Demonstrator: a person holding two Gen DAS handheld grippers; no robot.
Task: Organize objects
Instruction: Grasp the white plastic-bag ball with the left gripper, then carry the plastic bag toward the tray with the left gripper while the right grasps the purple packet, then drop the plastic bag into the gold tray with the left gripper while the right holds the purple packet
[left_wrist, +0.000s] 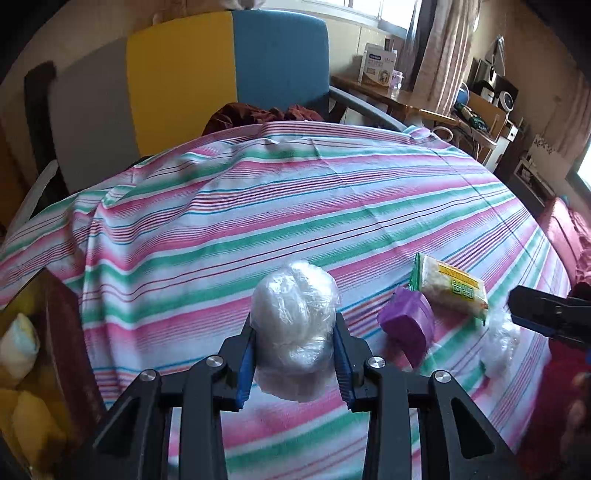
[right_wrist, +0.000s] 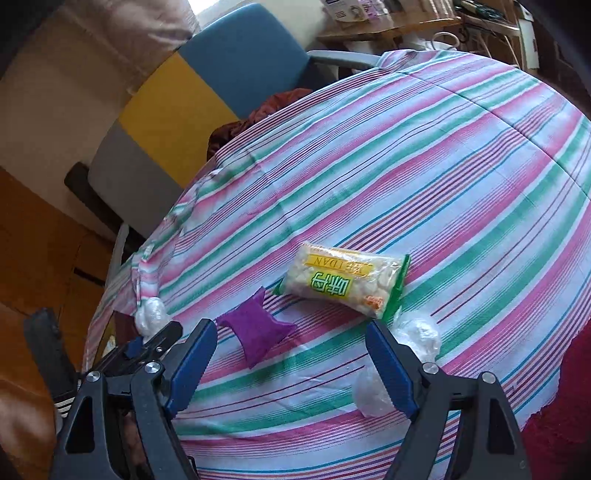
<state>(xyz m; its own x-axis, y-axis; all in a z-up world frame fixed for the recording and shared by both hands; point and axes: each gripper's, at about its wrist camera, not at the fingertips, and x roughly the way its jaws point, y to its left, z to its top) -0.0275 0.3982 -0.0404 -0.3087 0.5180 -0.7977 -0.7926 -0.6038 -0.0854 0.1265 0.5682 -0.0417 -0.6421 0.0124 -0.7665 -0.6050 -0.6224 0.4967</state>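
We see a white plastic-wrapped ball (left_wrist: 295, 325) pinched between blue pads, off the striped cloth (left_wrist: 295, 206). A purple pouch (right_wrist: 255, 336) lies flat beside a clear snack packet (right_wrist: 343, 282) with a green and yellow label. Two more wrapped balls (right_wrist: 421, 334) (right_wrist: 371, 395) lie just right of those.

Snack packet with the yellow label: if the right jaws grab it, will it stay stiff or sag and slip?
The snack packet probably sags: loose white pieces show through the film. Its glossy wrapper looks slippery, so a mid-body grip seems safer. Lying flat on the striped cloth, it should slide, not roll.
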